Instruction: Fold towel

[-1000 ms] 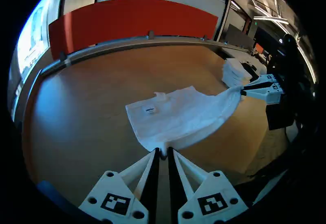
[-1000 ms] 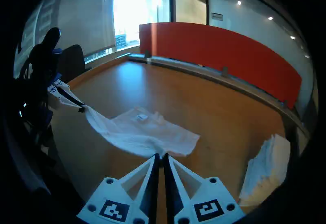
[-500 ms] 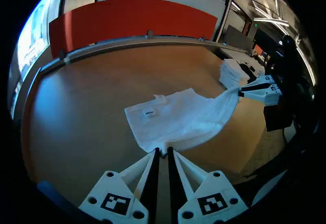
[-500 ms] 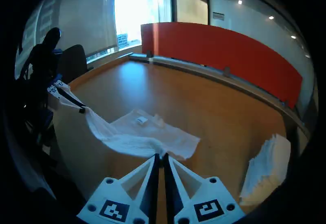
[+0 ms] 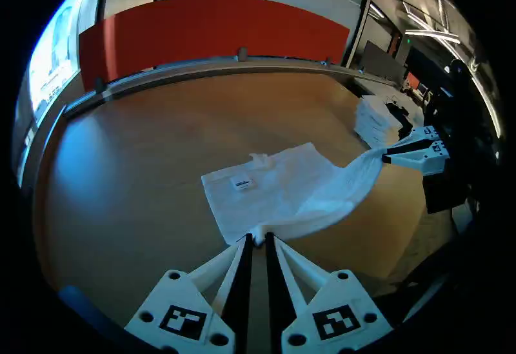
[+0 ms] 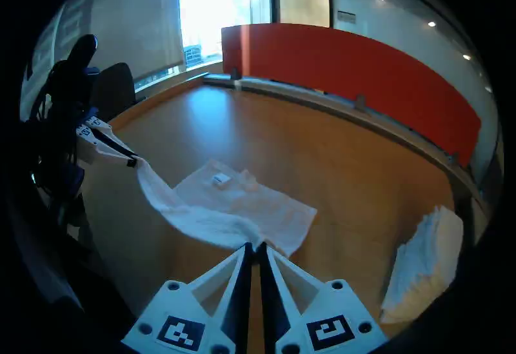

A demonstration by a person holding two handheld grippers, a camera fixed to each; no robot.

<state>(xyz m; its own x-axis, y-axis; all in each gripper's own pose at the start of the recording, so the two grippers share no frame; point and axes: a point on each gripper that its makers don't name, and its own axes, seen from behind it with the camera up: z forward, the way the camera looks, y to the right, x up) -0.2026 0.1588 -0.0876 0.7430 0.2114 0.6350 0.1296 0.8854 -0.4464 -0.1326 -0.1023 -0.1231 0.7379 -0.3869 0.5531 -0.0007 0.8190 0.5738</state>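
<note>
Towel (image 5: 284, 186) being pinched at corners by left hand-held gripper (image 5: 258, 239) and right hand-held gripper (image 6: 255, 245); probably needing carrying toward upper frame.

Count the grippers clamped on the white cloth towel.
2. The left gripper pinches one near corner of the white cloth towel; the right gripper pinches the other, with that edge raised off the wooden table.

An open-plan office is indicated: a wide wooden bench (image 5: 129, 160) is closed off along its far edge by a red divider screen (image 5: 213, 31) (the sort clipped onto shared desks). A dark office chair (image 6: 115, 96) is seen near a bright window (image 6: 216, 12), and strip lights (image 5: 429, 31) are mounted overhead.
</note>
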